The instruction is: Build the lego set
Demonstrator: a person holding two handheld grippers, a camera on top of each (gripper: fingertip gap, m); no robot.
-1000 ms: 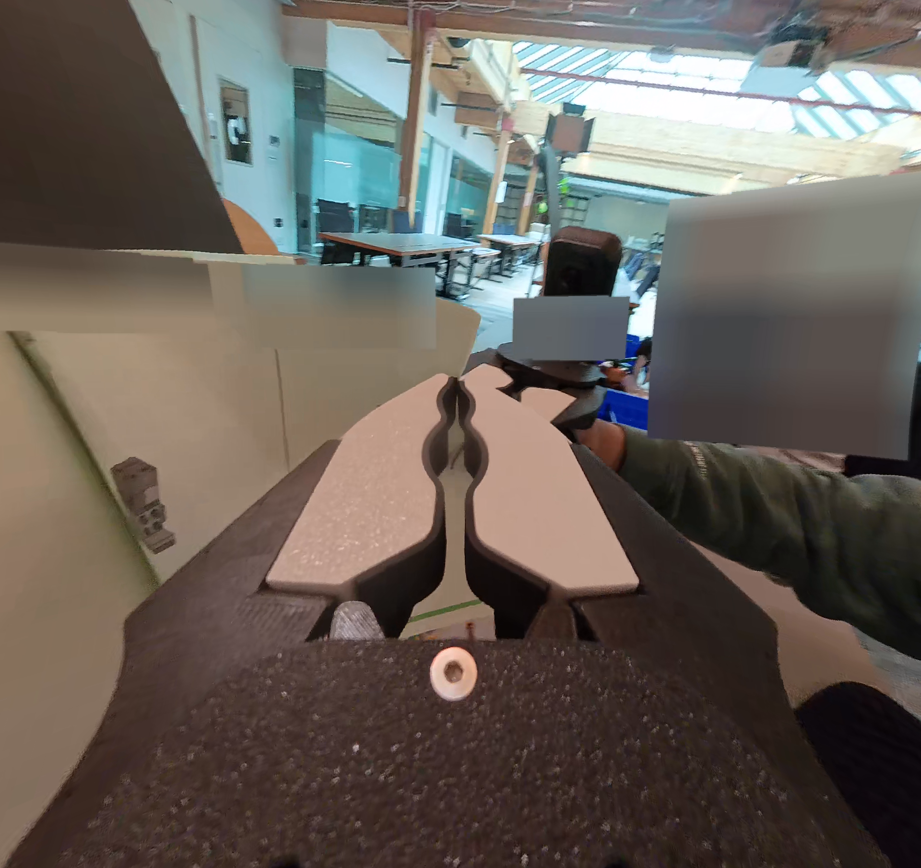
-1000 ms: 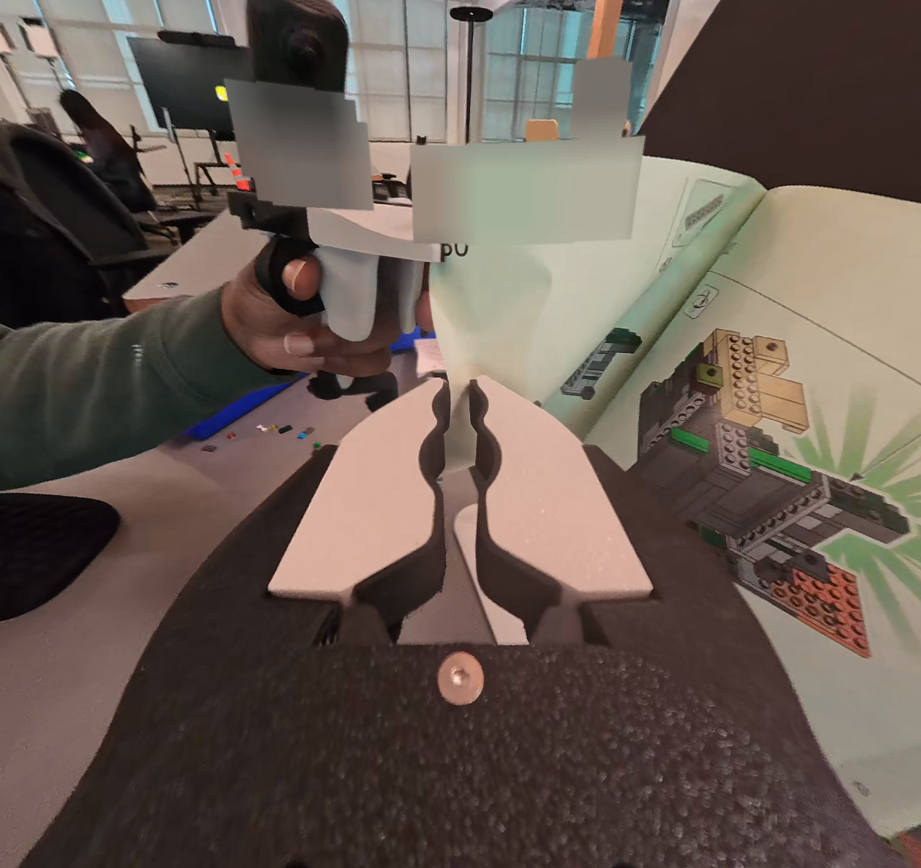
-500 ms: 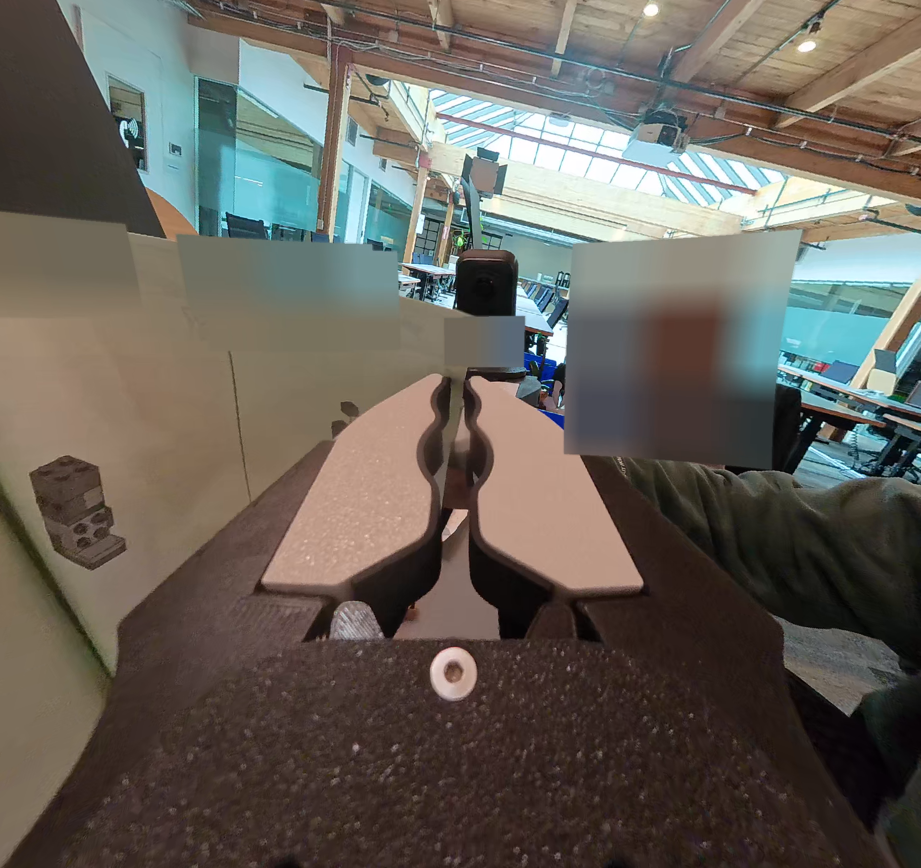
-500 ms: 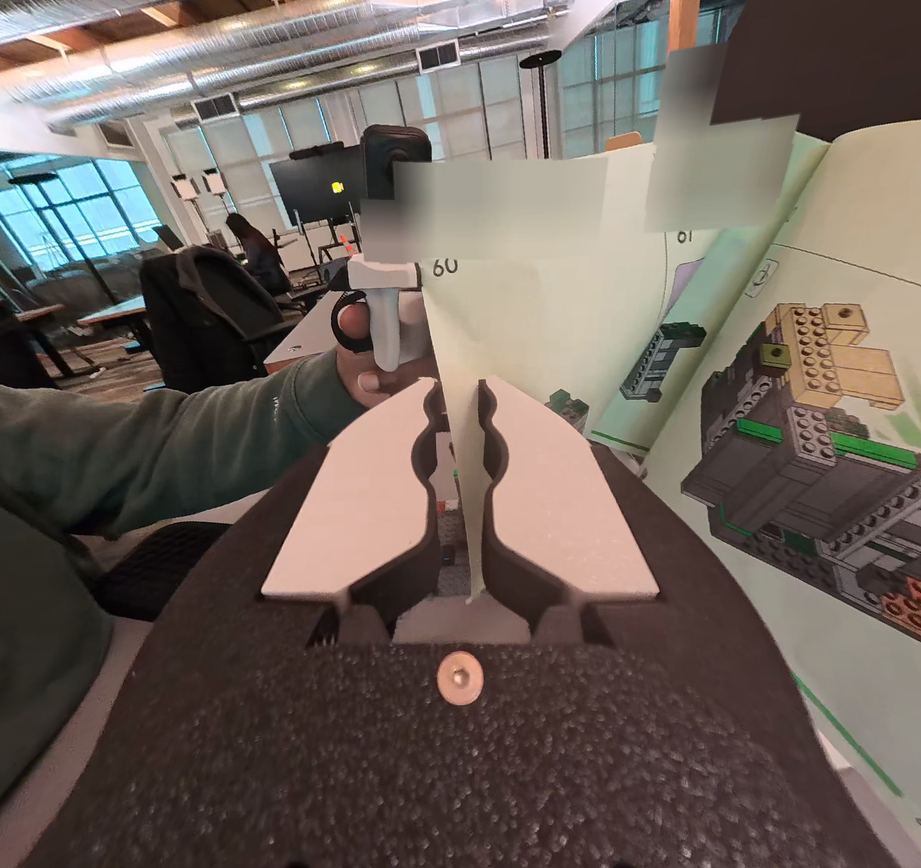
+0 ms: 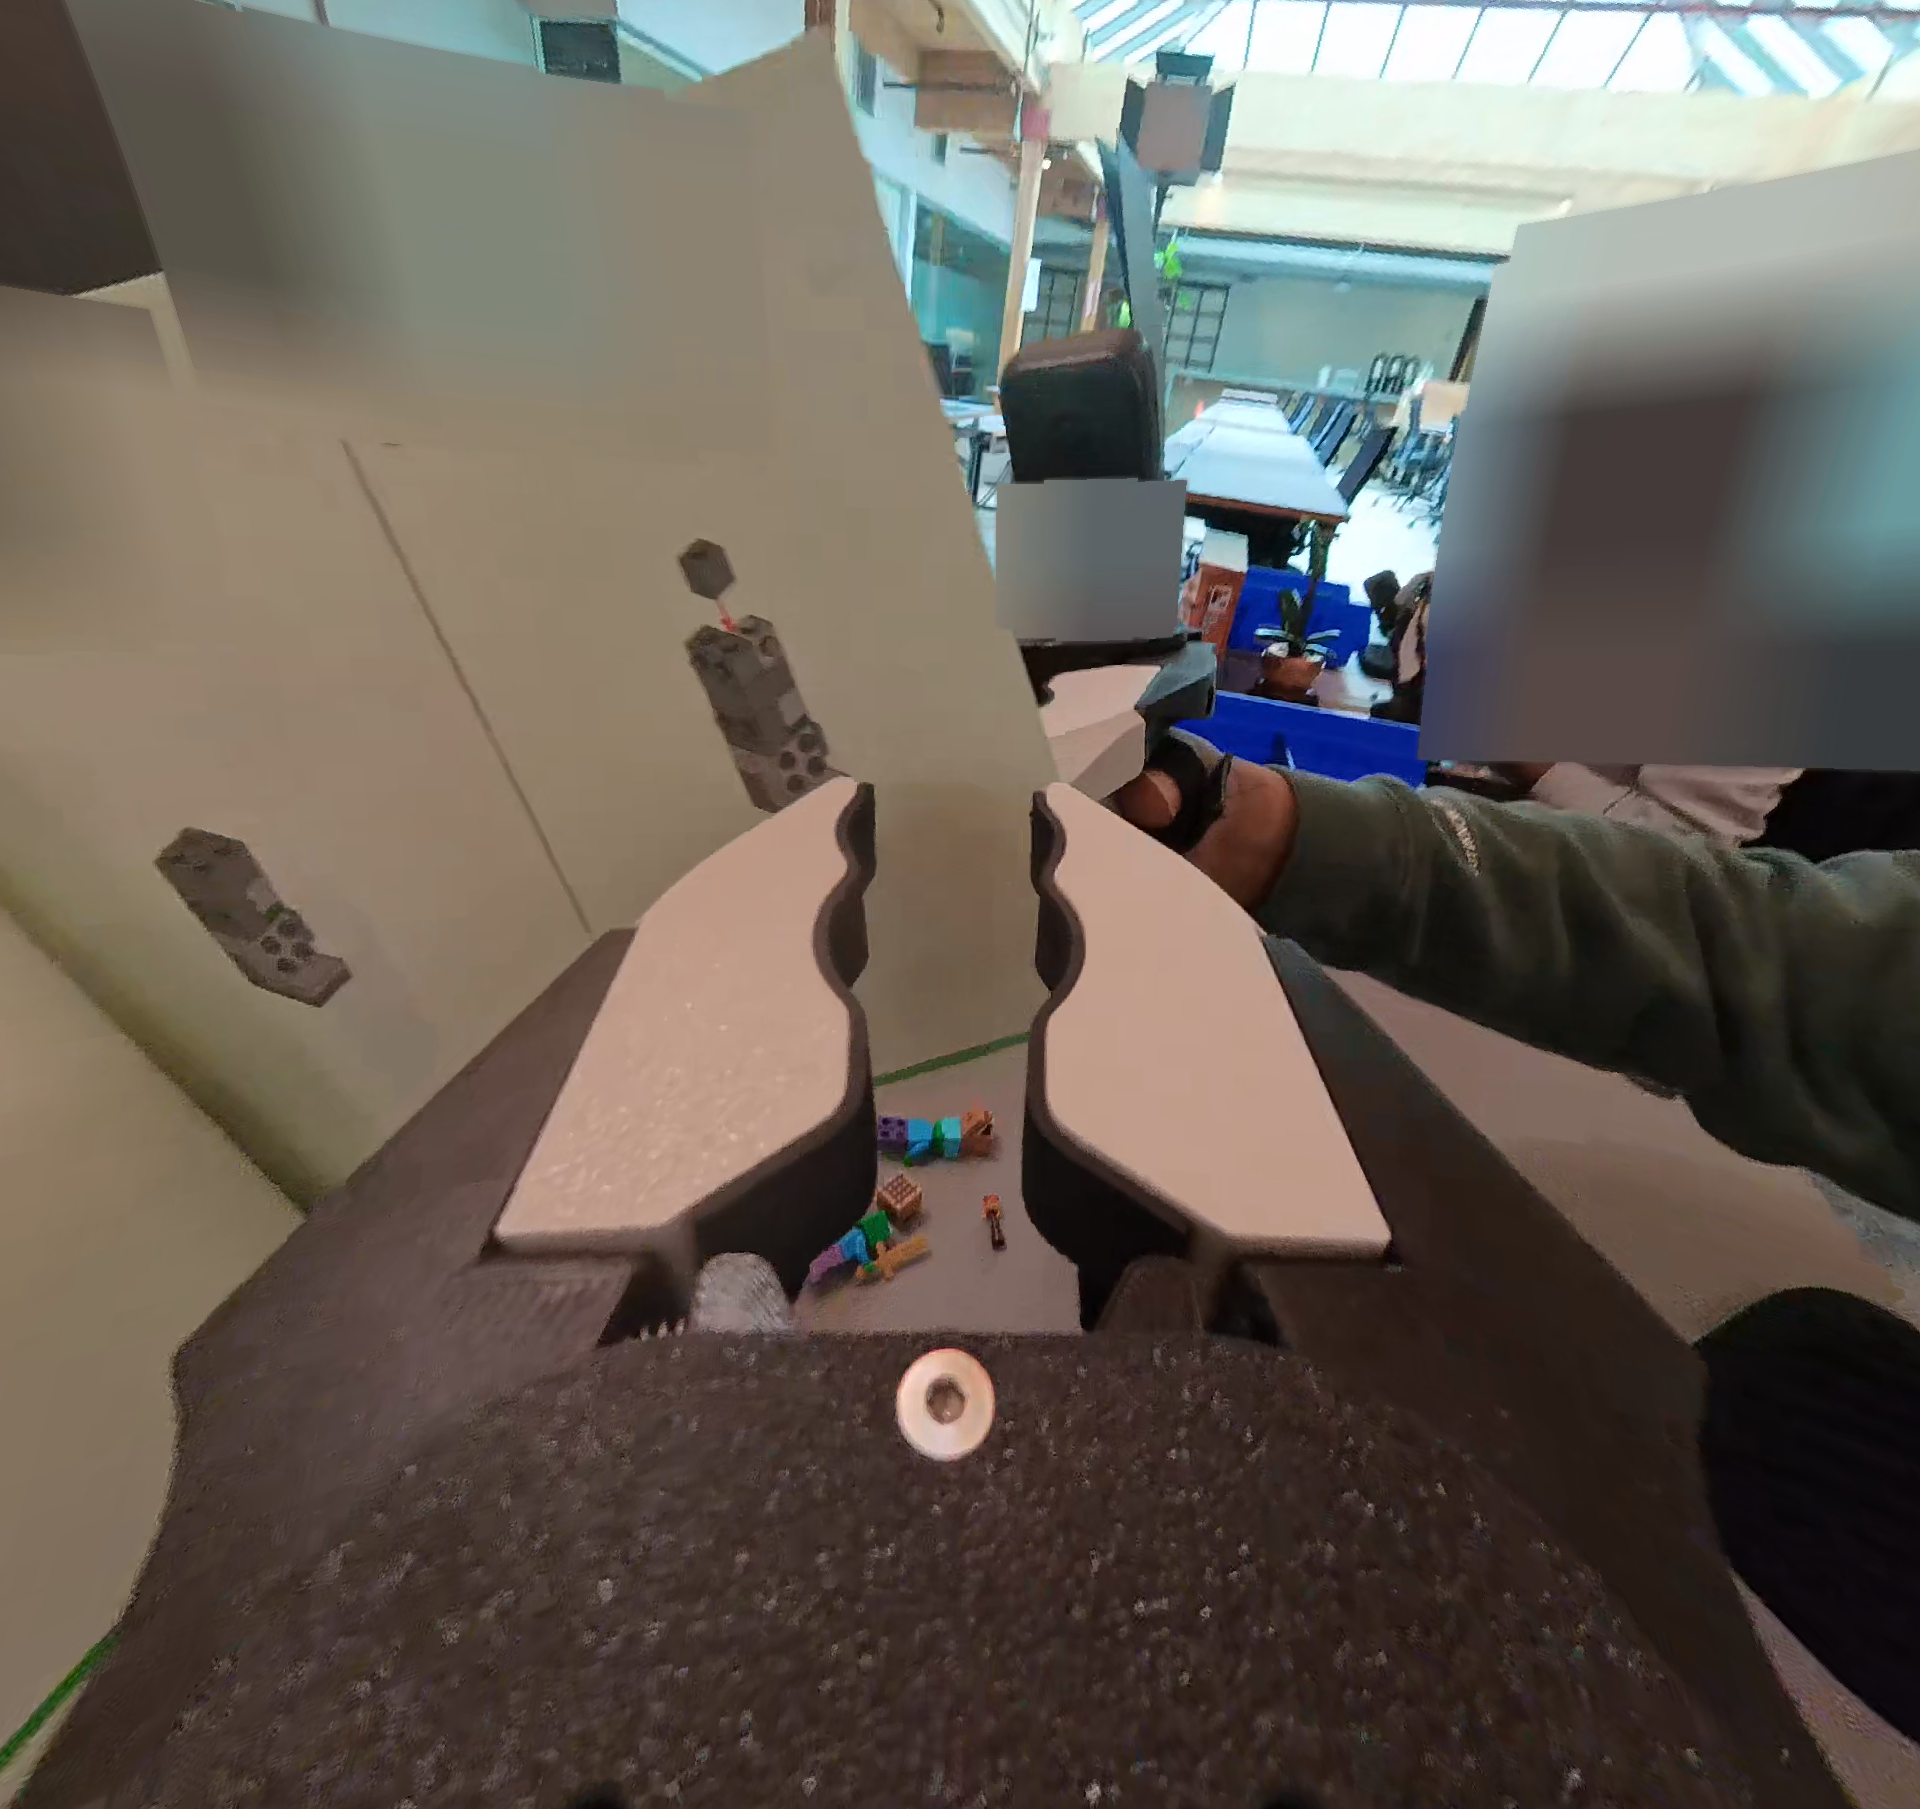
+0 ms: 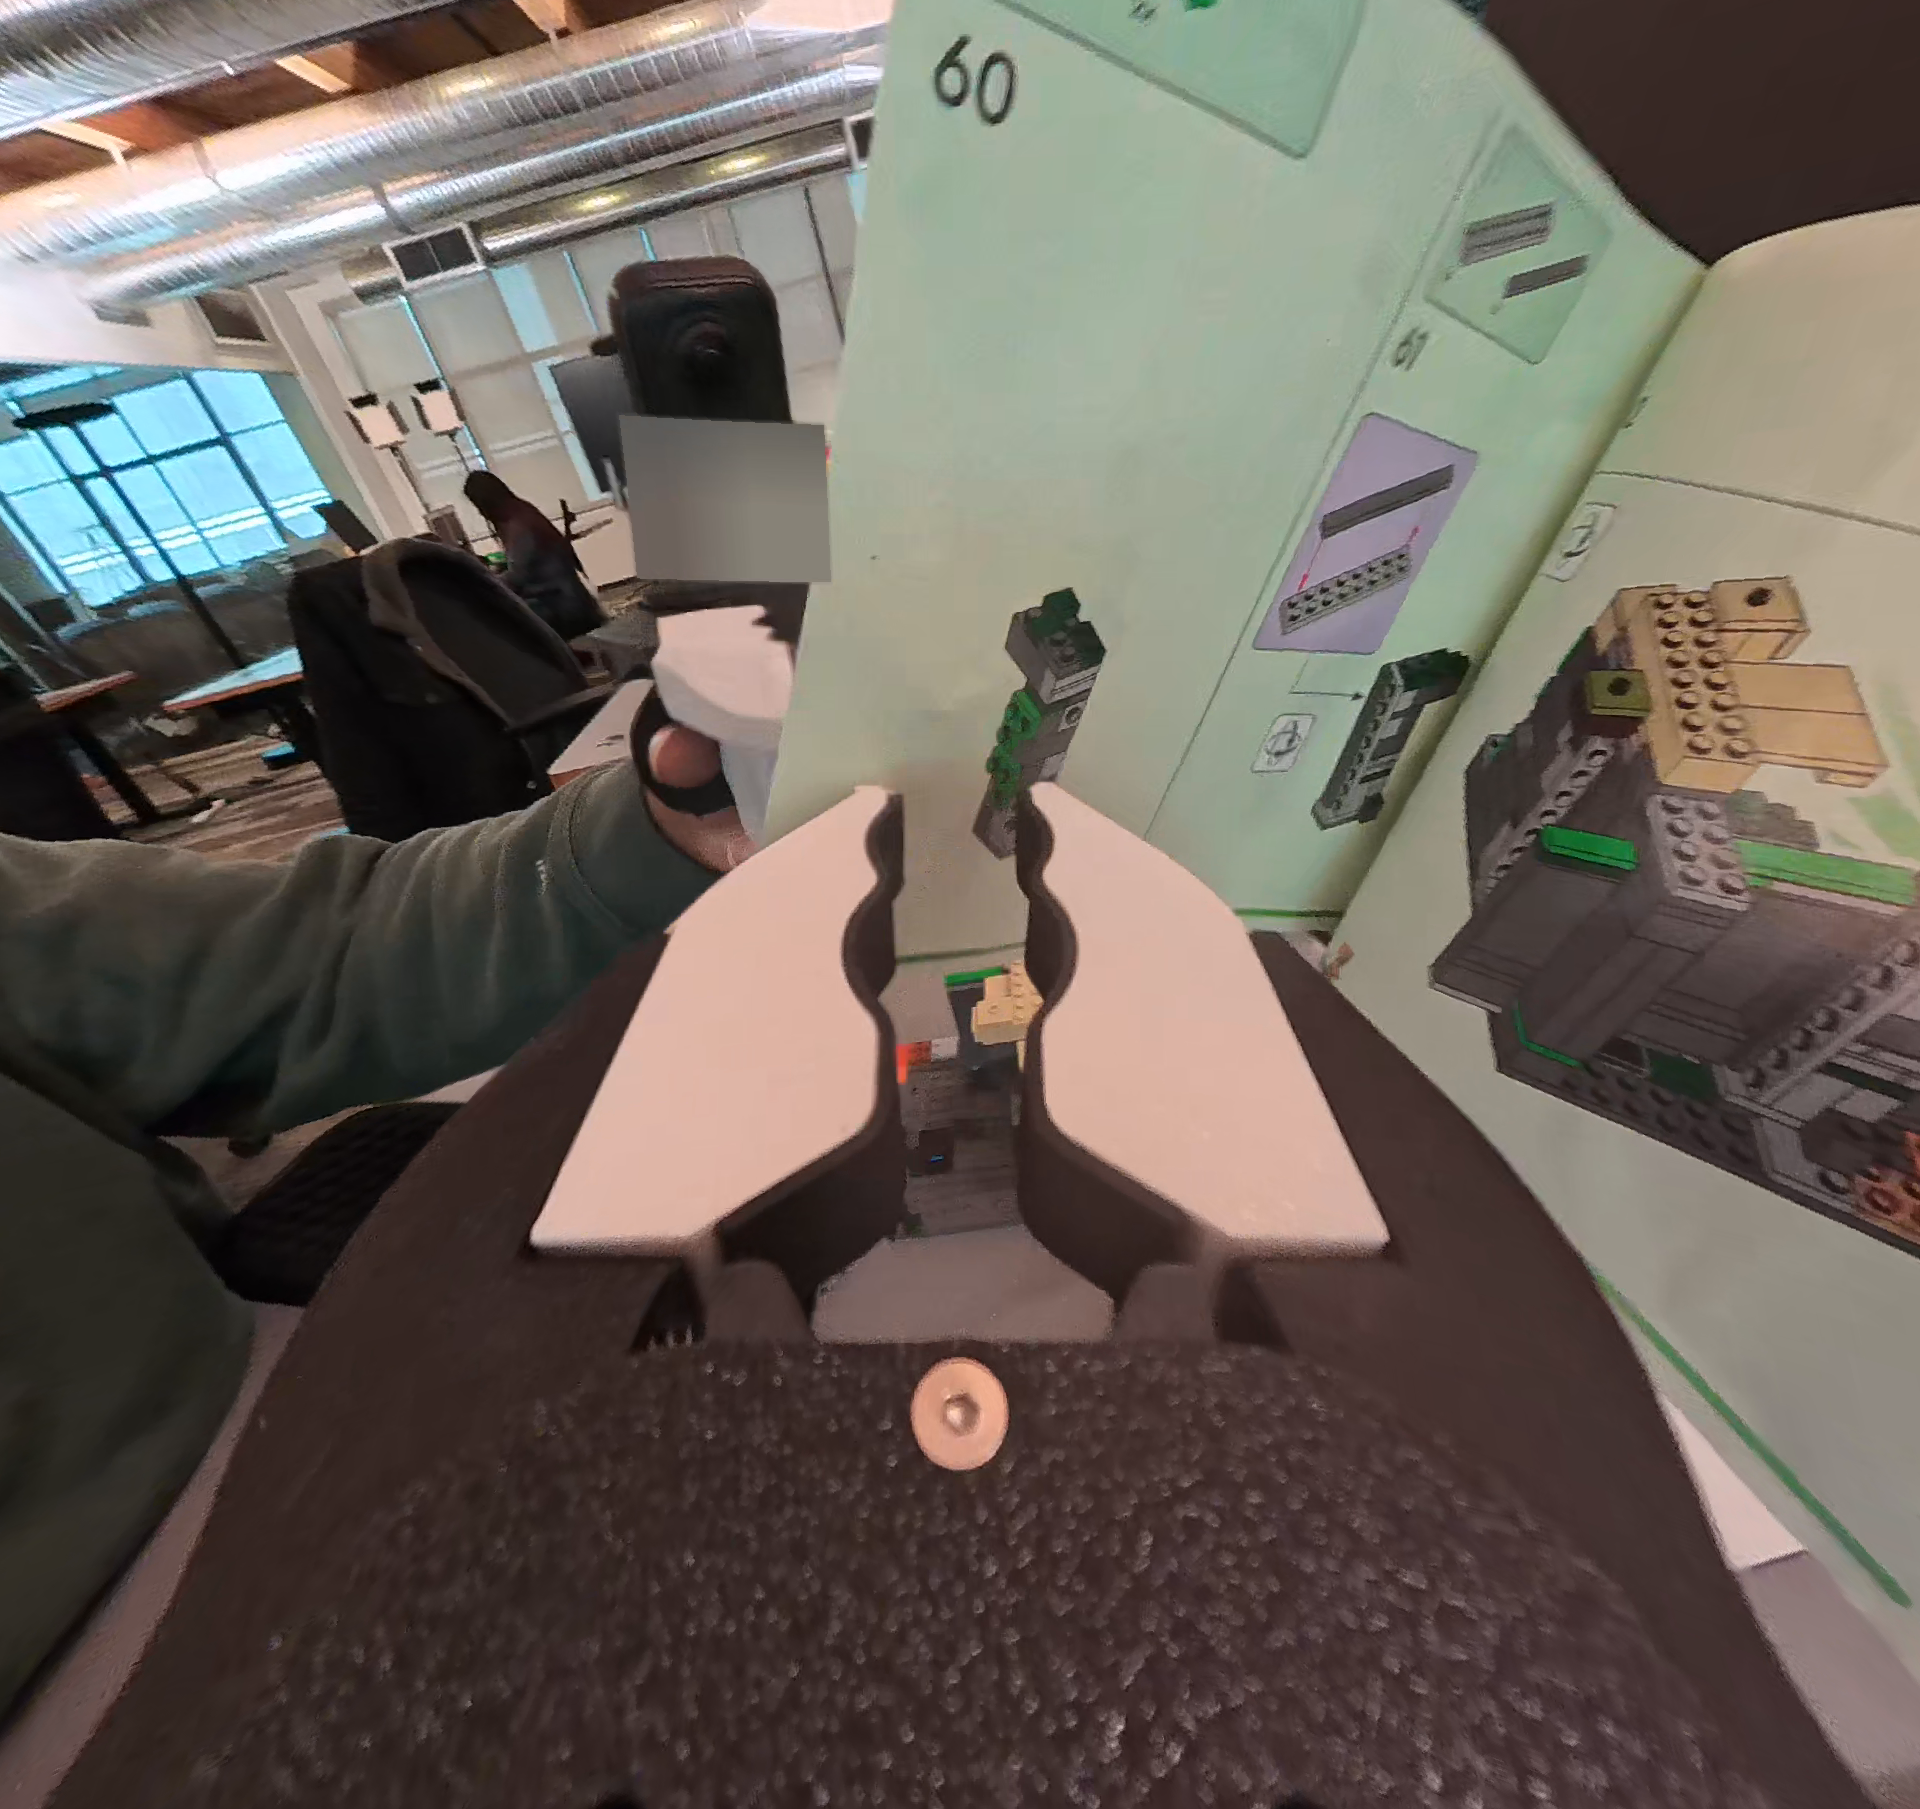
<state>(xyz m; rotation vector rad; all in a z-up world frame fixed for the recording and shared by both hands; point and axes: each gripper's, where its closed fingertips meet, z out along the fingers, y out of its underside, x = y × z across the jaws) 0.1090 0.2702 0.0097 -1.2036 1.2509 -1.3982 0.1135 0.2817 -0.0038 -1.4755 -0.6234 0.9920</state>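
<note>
The instruction booklet stands open on the grey table. One pale green page (image 5: pixel 582 699) is raised upright just ahead of my left gripper (image 5: pixel 951 803), which is open and empty. Lego minifigures (image 5: pixel 935 1136) and small loose pieces (image 5: pixel 868 1250) lie on the table between its fingers. My right gripper (image 6: pixel 961 803) is open and empty, facing the other side of the same page (image 6: pixel 1091 409). The dark grey lego build (image 6: pixel 961 1115), with a tan piece (image 6: pixel 1006 1011) on top, sits below its fingers. Each gripper shows past the page edge in the other's view.
The booklet's right-hand page (image 6: pixel 1714 824), printed with the large build, leans at the right. A person's green sleeve (image 5: pixel 1558 949) crosses the table. A black office chair (image 6: pixel 436 679) stands at the left and blue bins (image 5: pixel 1309 731) stand behind. Only a small space, under 4 cm, lies between the two pairs of fingers.
Both grippers were shut on the raised page; both have opened and the page is free. Both views have tilted down toward the table.
</note>
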